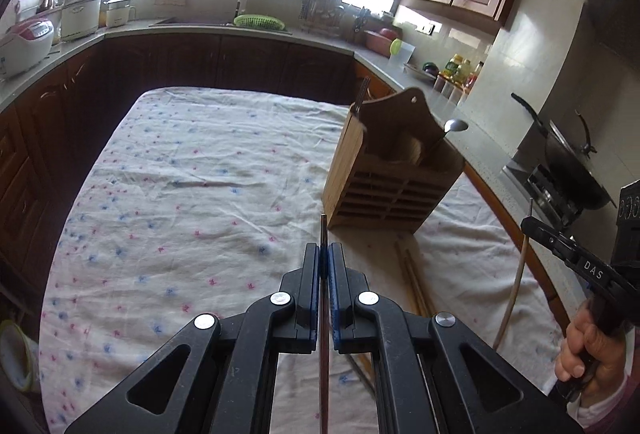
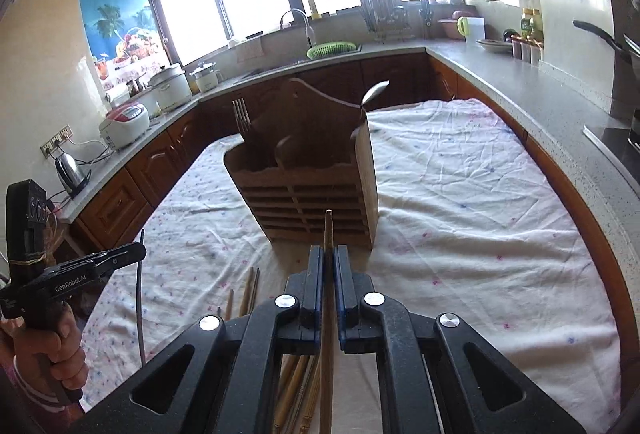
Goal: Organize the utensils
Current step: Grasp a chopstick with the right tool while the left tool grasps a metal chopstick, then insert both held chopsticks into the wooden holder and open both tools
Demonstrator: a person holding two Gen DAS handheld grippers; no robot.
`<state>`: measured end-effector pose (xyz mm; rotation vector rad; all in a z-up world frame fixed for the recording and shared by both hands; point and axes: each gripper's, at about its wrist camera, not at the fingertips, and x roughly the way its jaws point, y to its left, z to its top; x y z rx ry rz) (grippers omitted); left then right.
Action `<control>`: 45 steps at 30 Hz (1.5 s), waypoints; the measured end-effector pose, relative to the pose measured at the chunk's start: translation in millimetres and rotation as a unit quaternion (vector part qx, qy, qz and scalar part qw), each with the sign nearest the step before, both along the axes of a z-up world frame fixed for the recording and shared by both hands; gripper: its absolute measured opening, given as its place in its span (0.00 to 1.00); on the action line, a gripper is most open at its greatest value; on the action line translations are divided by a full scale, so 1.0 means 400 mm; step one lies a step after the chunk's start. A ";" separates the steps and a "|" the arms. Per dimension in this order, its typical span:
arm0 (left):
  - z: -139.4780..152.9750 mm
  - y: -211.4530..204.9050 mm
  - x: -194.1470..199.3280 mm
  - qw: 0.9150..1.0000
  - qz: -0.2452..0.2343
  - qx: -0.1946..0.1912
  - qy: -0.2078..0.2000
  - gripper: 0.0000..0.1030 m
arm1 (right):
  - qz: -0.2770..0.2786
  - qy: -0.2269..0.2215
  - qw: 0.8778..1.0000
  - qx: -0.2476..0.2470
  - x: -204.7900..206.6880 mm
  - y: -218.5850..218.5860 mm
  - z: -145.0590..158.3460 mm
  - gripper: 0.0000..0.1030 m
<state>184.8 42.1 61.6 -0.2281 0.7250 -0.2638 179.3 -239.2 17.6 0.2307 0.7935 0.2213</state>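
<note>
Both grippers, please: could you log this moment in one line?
left gripper: shut on dark thin chopstick | right gripper: shut on light wooden chopstick

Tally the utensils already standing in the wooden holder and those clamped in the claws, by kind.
Fork in wooden holder: 1
Spoon in holder: 1
Dark chopstick in left claw: 1
Wooden chopstick in right claw: 1
Total: 4

white cloth (image 1: 200, 162) with pink, blue flecks; brown wooden holder (image 2: 304, 186); black claw (image 1: 324, 254), blue pads (image 1: 333, 274).
</note>
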 end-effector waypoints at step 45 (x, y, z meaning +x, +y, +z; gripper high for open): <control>0.144 -0.109 0.348 0.986 0.026 -0.028 -0.161 0.02 | -0.081 -0.189 0.978 0.035 0.294 -0.046 0.227 0.05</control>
